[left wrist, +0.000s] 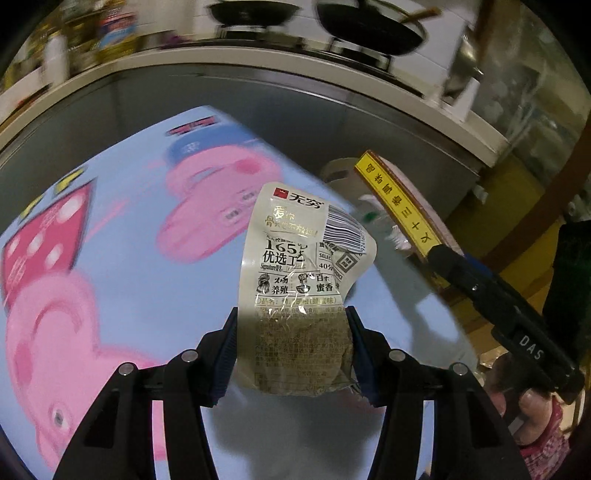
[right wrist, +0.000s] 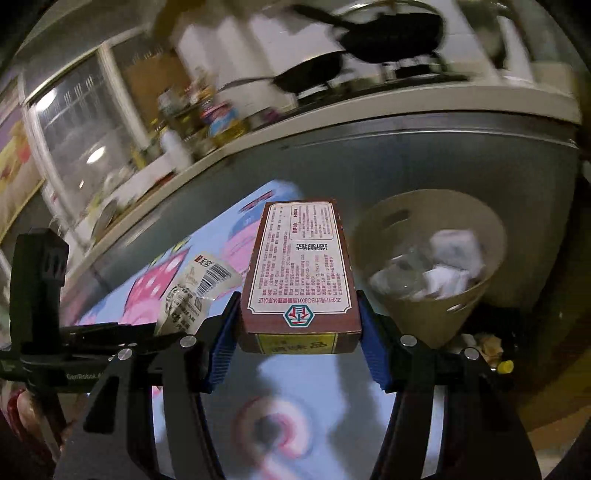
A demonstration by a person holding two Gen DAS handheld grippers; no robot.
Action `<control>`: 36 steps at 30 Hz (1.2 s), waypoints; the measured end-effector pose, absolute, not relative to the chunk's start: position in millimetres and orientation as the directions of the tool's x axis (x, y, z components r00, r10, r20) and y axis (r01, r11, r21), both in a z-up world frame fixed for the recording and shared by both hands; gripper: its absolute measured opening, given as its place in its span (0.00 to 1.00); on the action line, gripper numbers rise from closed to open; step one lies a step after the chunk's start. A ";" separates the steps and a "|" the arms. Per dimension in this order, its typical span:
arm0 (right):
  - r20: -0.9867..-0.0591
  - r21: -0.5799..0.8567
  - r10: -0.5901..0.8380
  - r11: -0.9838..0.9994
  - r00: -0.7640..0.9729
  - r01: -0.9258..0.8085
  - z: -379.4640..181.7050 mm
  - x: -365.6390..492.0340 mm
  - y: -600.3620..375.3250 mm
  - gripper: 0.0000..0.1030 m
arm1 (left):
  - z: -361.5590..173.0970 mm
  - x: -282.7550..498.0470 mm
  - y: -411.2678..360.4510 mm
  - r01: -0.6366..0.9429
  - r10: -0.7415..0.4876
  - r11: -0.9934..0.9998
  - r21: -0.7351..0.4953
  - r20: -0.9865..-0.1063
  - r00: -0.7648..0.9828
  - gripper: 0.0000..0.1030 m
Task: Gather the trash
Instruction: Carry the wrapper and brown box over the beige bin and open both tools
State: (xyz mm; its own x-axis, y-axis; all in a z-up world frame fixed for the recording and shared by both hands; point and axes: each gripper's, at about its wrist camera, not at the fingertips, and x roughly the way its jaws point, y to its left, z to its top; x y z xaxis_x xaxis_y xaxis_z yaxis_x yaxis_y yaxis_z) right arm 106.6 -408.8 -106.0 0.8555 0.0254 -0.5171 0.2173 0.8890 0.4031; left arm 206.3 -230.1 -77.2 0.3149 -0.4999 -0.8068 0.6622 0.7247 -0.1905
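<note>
A blue cartoon-pig cloth (left wrist: 122, 229) covers the bench and fills most of both views; it is blurred. Behind its far edge runs a grey cabinet front under a pale kitchen counter (right wrist: 332, 114), where two dark pans (right wrist: 399, 33) sit on a stove.

Off the bench's far right corner stands a tan trash bin (right wrist: 436, 306), with white crumpled paper and clear plastic already inside.

The right tool (right wrist: 299, 325) is clenched on a brown cardboard box (right wrist: 301, 266), its blue pads pressing the box's two long sides near the closer end. The box is held above the cloth, printed face up, pointing away toward the far edge, just left of the bin.

The left tool (left wrist: 291, 332) is clenched on a cream snack wrapper (left wrist: 299, 273), pads against its lower, crumpled part. The wrapper stands upright above the cloth, its top curling right at the barcode. In the right wrist view the wrapper sits just left of the box.
</note>
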 end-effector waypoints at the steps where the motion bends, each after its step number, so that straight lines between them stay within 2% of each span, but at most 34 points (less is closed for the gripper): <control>1: -0.519 0.421 0.020 0.876 0.855 0.235 -107.5 105.7 -420.5 0.56 | -75.9 212.0 -247.2 0.678 -0.504 0.709 -0.192 -0.810 0.298 0.53; 8: -0.554 0.597 0.061 0.724 0.831 0.345 -142.4 121.8 -515.9 0.56 | -77.8 240.6 -348.5 0.760 -0.484 0.634 -0.147 -0.841 0.241 0.54; 15: -0.570 0.620 0.055 0.684 0.820 0.385 -159.6 139.7 -556.0 0.57 | -99.2 262.3 -405.6 0.777 -0.415 0.624 -0.082 -0.877 0.241 0.55; 16: -0.569 0.625 0.060 0.679 0.820 0.385 -161.0 142.8 -559.4 0.57 | -102.3 265.6 -410.4 0.774 -0.405 0.629 -0.074 -0.881 0.245 0.58; 17: -0.566 0.634 0.070 0.673 0.821 0.380 -162.4 146.3 -562.4 0.58 | -105.1 268.4 -414.7 0.770 -0.394 0.634 -0.068 -0.885 0.247 0.71; 18: -0.567 0.637 0.075 0.671 0.820 0.379 -162.9 147.2 -562.8 0.60 | -107.6 271.4 -419.1 0.765 -0.385 0.641 -0.060 -0.887 0.254 0.76; 19: -0.568 0.638 0.081 0.672 0.819 0.376 -164.1 152.2 -565.3 0.66 | -108.5 273.0 -422.4 0.764 -0.384 0.643 -0.052 -0.885 0.263 0.79; 27: -0.544 0.601 -0.009 0.693 0.839 0.397 -155.5 139.1 -558.1 0.67 | -95.9 270.1 -407.7 0.760 -0.409 0.648 -0.048 -0.864 0.294 0.79; 36: -0.514 0.624 0.007 0.689 0.857 0.369 -151.9 95.4 -513.3 0.67 | -70.0 235.5 -342.6 0.715 -0.487 0.688 -0.125 -0.810 0.327 0.80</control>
